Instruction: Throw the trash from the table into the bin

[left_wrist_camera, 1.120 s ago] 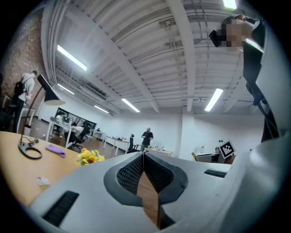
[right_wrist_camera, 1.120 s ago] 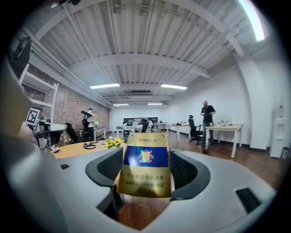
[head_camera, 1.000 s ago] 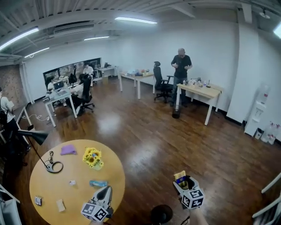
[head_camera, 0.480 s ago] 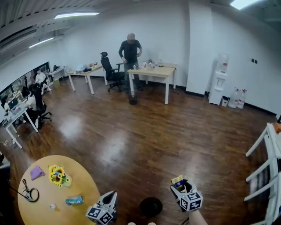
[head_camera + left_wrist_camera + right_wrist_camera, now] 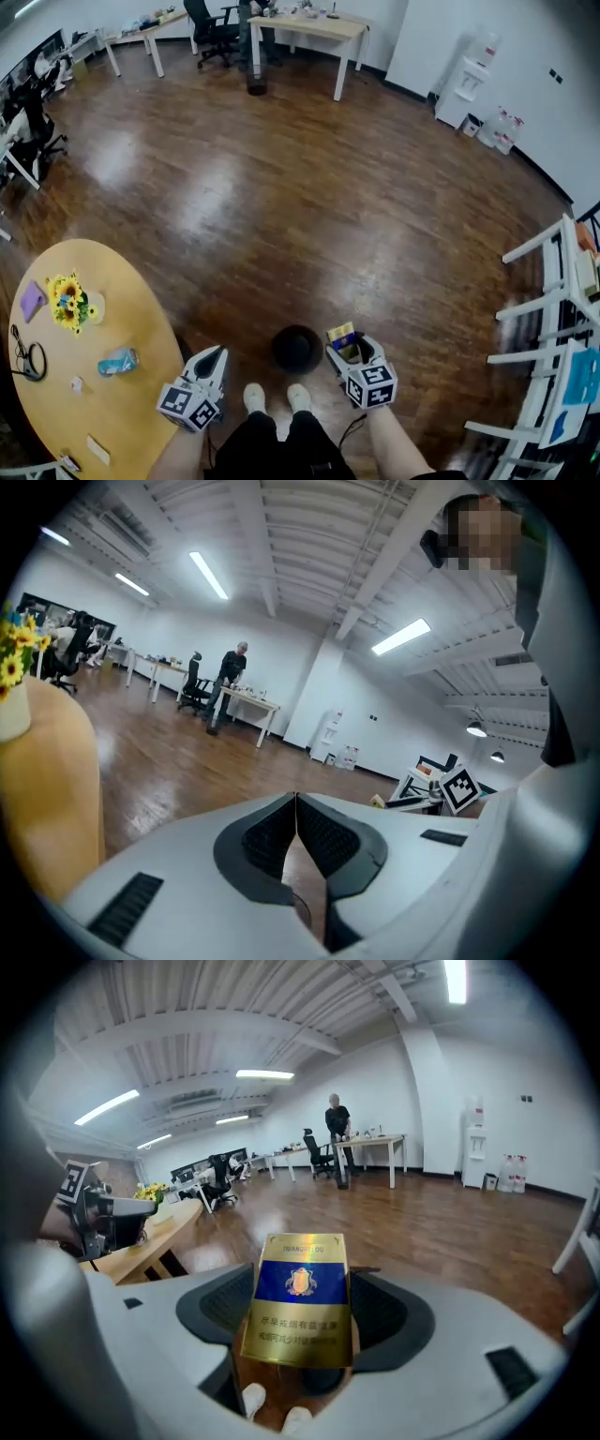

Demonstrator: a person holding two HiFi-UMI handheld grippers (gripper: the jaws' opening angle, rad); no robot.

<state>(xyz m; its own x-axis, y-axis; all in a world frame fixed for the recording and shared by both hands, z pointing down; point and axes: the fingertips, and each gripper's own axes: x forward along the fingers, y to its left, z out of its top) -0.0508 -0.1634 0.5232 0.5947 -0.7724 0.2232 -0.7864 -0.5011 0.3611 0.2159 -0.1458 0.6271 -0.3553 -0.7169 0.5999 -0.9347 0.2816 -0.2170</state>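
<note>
The right gripper (image 5: 349,343) has its jaws spread wide and pinched on the two sides of a cigarette pack (image 5: 300,1302). The pack is gold with a blue band and a small crest. The capitals along its top edge look like HUANGHELOU, and the lines of Chinese print below are too fine for me to read. It is held upright just beside the bin (image 5: 296,349), at its right rim and not over the opening. The left gripper (image 5: 216,354) is on the bin's other side, between it and the round desk (image 5: 141,323), jaws pressed together with nothing in them. A blue wrapper (image 5: 118,361) lies on the desk, well apart from the bin. A second ago the bin sat at the very bottom of the head view. Now it is between the two grippers, both of which have dropped towards it, and the person's white shoes (image 5: 254,397) show just below it
</note>
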